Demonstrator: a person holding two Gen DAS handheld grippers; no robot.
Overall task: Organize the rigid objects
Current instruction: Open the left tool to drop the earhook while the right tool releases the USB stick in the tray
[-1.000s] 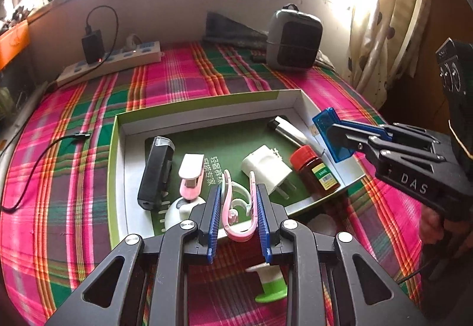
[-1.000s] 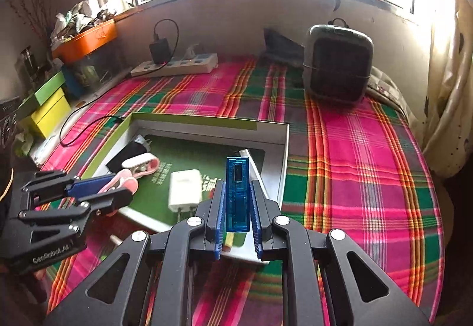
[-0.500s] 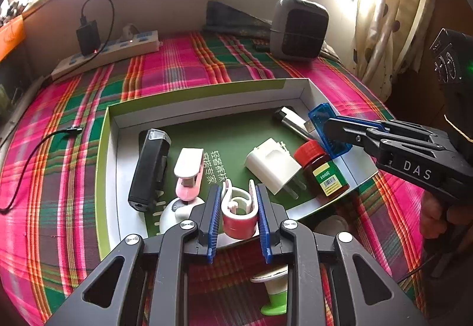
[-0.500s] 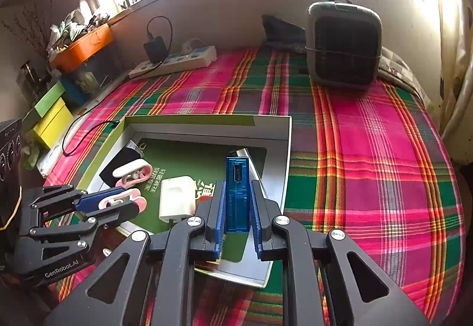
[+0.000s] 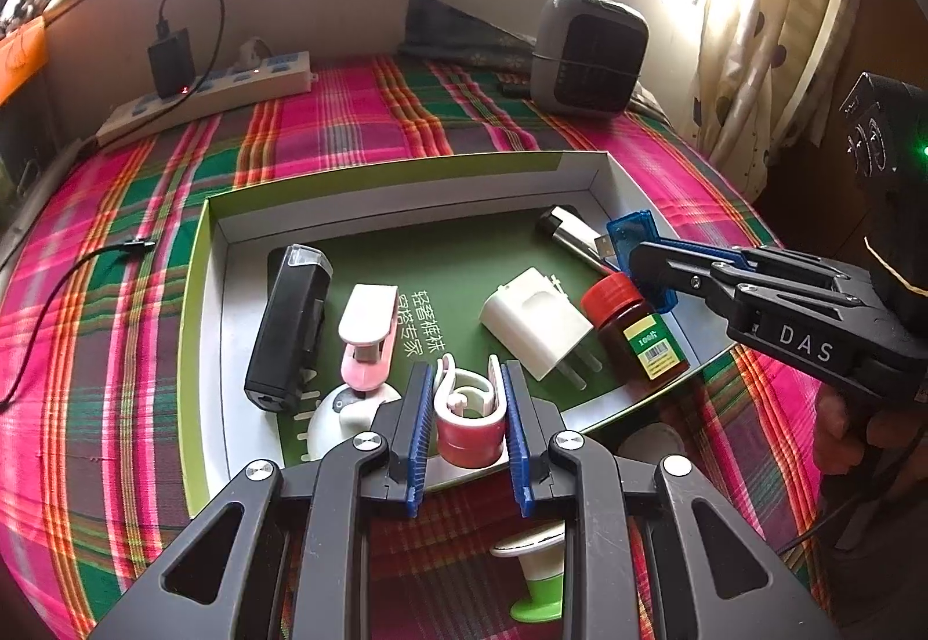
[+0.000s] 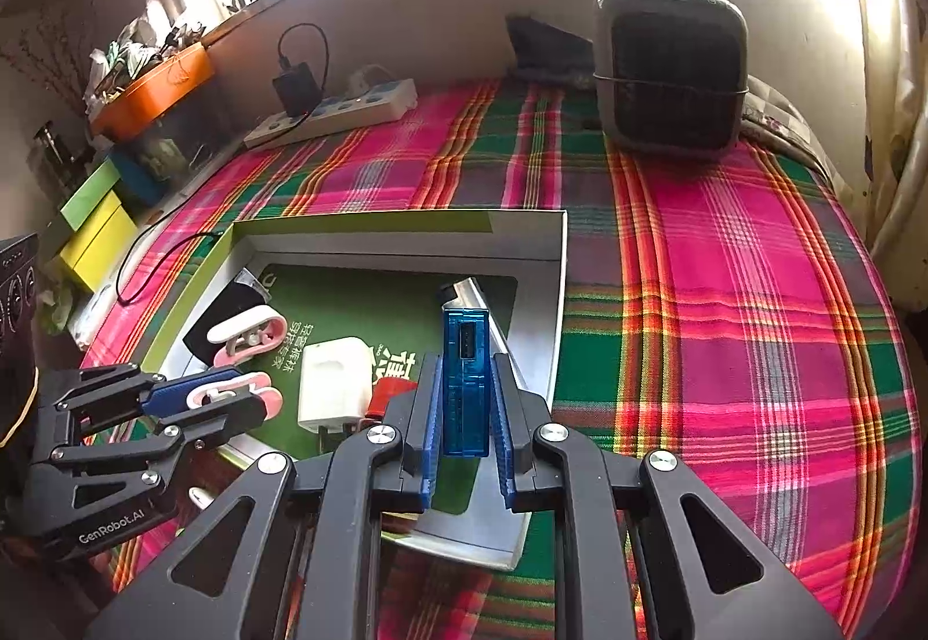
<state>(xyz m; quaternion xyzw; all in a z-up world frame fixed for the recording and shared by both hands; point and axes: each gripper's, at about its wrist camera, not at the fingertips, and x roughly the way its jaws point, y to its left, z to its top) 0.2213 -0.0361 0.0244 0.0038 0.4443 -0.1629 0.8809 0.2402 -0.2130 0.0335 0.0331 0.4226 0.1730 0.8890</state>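
Left wrist view: my left gripper (image 5: 467, 411) is closed on a pink-and-white clip (image 5: 468, 416), its blue pads pressing the clip's two sides, just over the near edge of the box (image 5: 200, 315). The box lies open on a plaid cloth (image 5: 104, 338) and holds a black device (image 5: 288, 326), a second pink clip (image 5: 365, 335), a white plug (image 5: 536, 321), a red-capped bottle (image 5: 635, 329) and a silver stick (image 5: 574, 234) at the far right corner. A green-and-white object (image 5: 536, 576) sits on the cloth below my jaws (what it is, I cannot tell).

Right wrist view: my right gripper (image 6: 467, 408) clamps a blue translucent adapter (image 6: 466, 379) upright, socket end up, jaws narrow around it. It hangs over the box's right side, above the wall (image 6: 554, 315) and beside the plug. The left gripper, with its clip, shows at the lower left.

Background: a power strip (image 5: 209, 97) with a black charger (image 5: 170, 62), and a grey heater (image 6: 673, 65) by the wall under the window.
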